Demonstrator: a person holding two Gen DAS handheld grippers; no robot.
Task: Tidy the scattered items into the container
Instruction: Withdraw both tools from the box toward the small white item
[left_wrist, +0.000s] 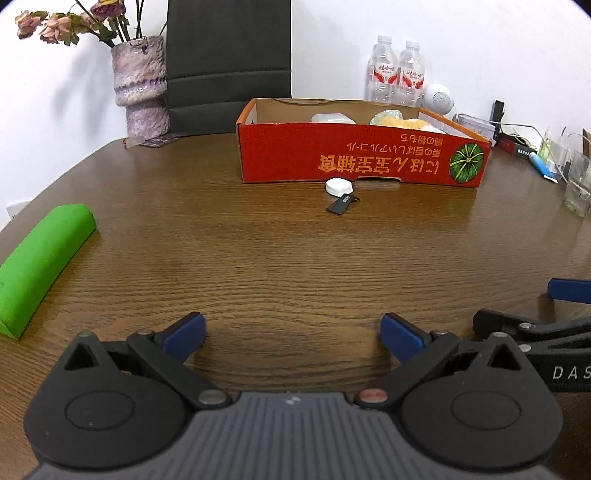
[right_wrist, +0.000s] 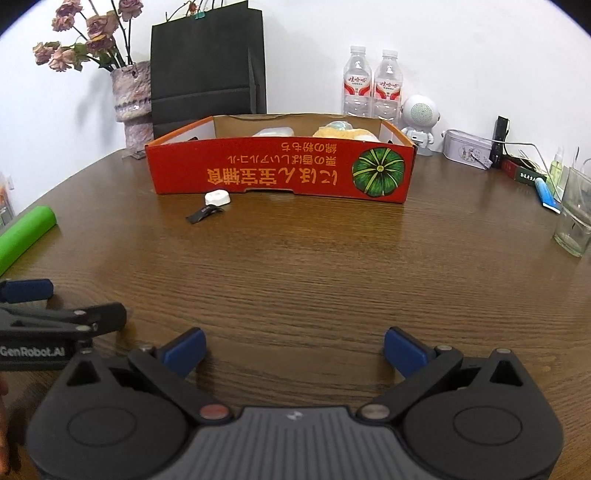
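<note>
A red cardboard box (left_wrist: 354, 158) (right_wrist: 280, 171) stands on the far side of the wooden table, with a white case and a yellow item inside. Just in front of it lie a small white round case (left_wrist: 339, 186) (right_wrist: 217, 198) and a flat black tag (left_wrist: 342, 204) (right_wrist: 204, 215). A green foam block (left_wrist: 40, 262) (right_wrist: 24, 230) lies at the left. My left gripper (left_wrist: 293, 338) is open over bare wood, well short of the items. My right gripper (right_wrist: 294, 350) is open too, nothing between its blue pads. Each gripper shows at the edge of the other's view.
At the back stand a vase of dried flowers (left_wrist: 142, 92), a black paper bag (right_wrist: 207, 62), two water bottles (right_wrist: 371, 83) and a white robot-shaped speaker (right_wrist: 419, 120). At the right are a tin (right_wrist: 467, 147), a glass (right_wrist: 574, 218) and small clutter.
</note>
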